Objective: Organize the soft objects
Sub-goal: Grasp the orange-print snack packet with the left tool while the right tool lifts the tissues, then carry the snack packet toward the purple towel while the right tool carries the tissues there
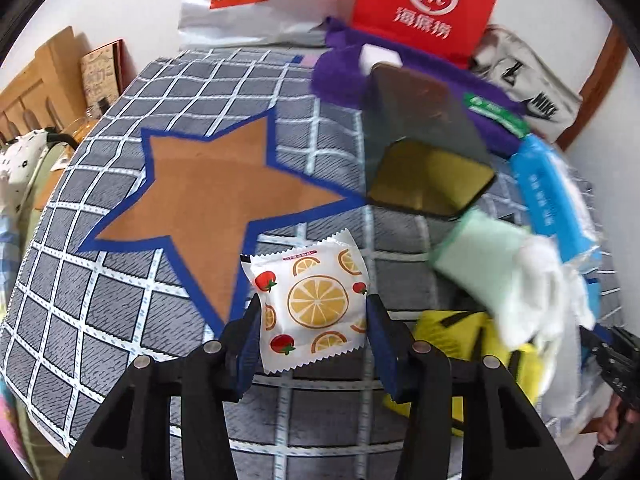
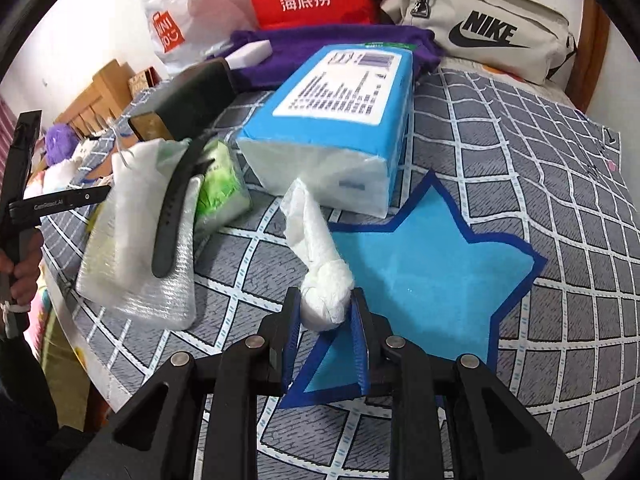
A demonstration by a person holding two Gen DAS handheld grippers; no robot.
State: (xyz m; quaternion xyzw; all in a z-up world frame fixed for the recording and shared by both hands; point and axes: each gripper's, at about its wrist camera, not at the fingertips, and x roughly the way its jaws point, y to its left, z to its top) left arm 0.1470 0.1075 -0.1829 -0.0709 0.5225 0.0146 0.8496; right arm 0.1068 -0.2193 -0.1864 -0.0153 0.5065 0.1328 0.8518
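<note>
Gripping a packet on the left and knotted tissue on the right

Looking along our left gripper (image 1: 314, 322), we see its blue pads set against both side edges of a small white sachet (image 1: 310, 304) printed with orange slices and strawberries. The jaws are partly spread, about the sachet's width, and appear to pinch it. The sachet sits over the checked grey bedspread (image 1: 100, 280), just below the lower point of the brown star (image 1: 208, 192) with its blue border.

On the other side, our right gripper (image 2: 326, 304) has its jaws drawn narrow around the knotted end of a white tissue bundle (image 2: 320, 264), both pads touching the knot. The loose tail of the bundle points up towards the blue tissue pack (image 2: 336, 120). The knot is at the left edge of the blue star (image 2: 424, 280).

To the left of it we see a bubble-wrap pouch (image 2: 132, 264) with a black strap (image 2: 176, 216) lying across it, and a green packet (image 2: 222, 188) just beside that.
</note>
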